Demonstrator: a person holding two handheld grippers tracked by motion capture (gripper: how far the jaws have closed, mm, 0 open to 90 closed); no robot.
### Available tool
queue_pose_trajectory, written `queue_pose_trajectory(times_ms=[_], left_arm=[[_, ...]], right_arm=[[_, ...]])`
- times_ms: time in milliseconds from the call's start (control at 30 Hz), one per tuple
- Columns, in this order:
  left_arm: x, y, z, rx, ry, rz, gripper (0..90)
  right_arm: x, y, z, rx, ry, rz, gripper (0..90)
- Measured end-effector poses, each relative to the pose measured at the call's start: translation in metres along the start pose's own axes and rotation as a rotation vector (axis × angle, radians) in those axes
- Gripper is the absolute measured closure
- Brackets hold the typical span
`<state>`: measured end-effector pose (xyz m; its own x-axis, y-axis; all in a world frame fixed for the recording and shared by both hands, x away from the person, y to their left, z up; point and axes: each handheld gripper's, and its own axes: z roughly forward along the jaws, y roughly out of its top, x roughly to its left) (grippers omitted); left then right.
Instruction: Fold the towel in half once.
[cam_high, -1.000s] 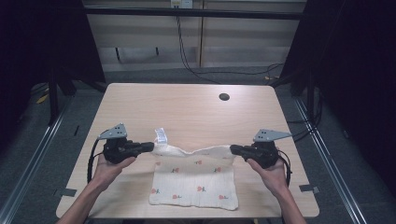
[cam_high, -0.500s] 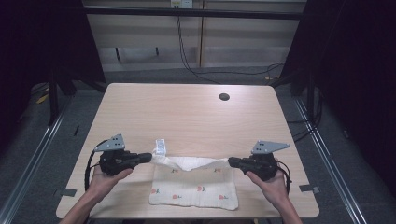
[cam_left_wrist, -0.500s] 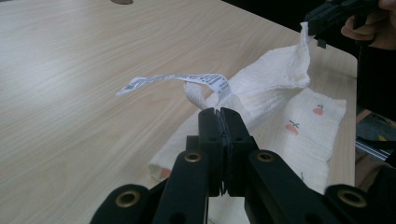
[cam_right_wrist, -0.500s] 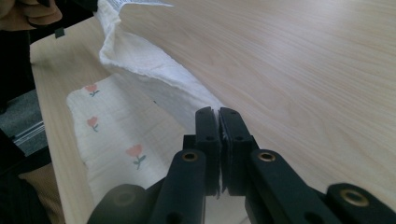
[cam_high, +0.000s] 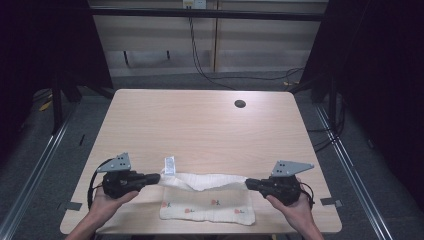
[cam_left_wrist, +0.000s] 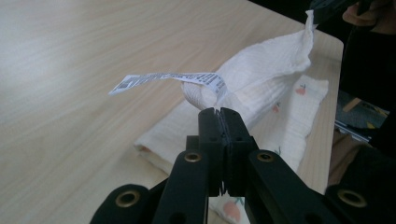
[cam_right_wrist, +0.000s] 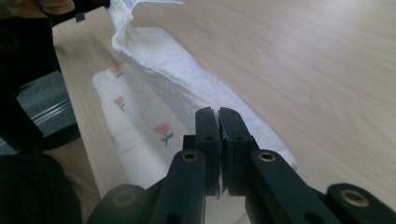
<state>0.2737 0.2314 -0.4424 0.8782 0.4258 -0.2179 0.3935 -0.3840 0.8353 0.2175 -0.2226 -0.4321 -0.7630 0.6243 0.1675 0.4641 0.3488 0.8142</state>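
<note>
Here, at the lower left of the high view, we hold the left gripper (cam_high: 159, 177) lying level on the wooden table (cam_high: 200, 125), its jaws pressed together on the left upper corner of the cloth (cam_high: 207, 205). To its left a narrow strip of bare tabletop runs out to the table's left edge, and the near edge lies just below our left hand (cam_high: 107, 200). Above both grippers, the whole upper half of the tabletop is open wood, with a small dark grommet hole (cam_high: 240, 104) toward the upper right.

In the lower middle of the frame the cloth lies folded, cream-white, with small red flower prints on its lower layer. Its top layer is pulled taut between the two grippers and sags a little in the middle. A white care label (cam_high: 170, 165) sticks up from the corner by the left jaws; in the left gripper view that label (cam_left_wrist: 163, 80) juts out toward the left of the frame, printed with fine text, and the fabric shows a waffle-like weave.

At the lower right, the right gripper (cam_high: 247, 183) points left, its jaws clamped on the cloth's right upper corner; in the right gripper view the jaws stand together with a thin edge of cloth (cam_right_wrist: 154, 65) between them. Our right hand (cam_high: 295, 207) sits close to the table's near right corner.
</note>
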Motion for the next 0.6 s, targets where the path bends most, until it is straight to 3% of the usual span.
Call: queue_pose_trajectory(times_ms=[233,367,433,533,567,600], left_arm=[[-0.007,-0.016,0.007,0.054,-0.024,-0.011,88.6],[-0.012,-0.023,0.013,0.093,-0.048,0.002,88.6],[-0.013,-0.027,0.016,0.114,-0.047,-0.005,88.6],[-0.016,-0.031,0.018,0.157,-0.056,0.018,88.4],[-0.015,-0.032,0.019,0.176,-0.077,0.014,88.0],[-0.016,-0.033,0.020,0.187,-0.067,0.015,87.6]], right_arm=[[0.002,-0.023,0.003,0.050,0.009,0.021,86.9],[0.004,-0.033,0.006,0.067,0.019,0.038,86.5],[0.006,-0.037,0.008,0.098,0.011,0.027,86.4],[0.008,-0.040,0.009,0.109,0.018,0.035,85.9],[0.008,-0.041,0.010,0.111,0.026,0.032,85.2],[0.009,-0.043,0.011,0.142,0.023,0.027,83.8]])
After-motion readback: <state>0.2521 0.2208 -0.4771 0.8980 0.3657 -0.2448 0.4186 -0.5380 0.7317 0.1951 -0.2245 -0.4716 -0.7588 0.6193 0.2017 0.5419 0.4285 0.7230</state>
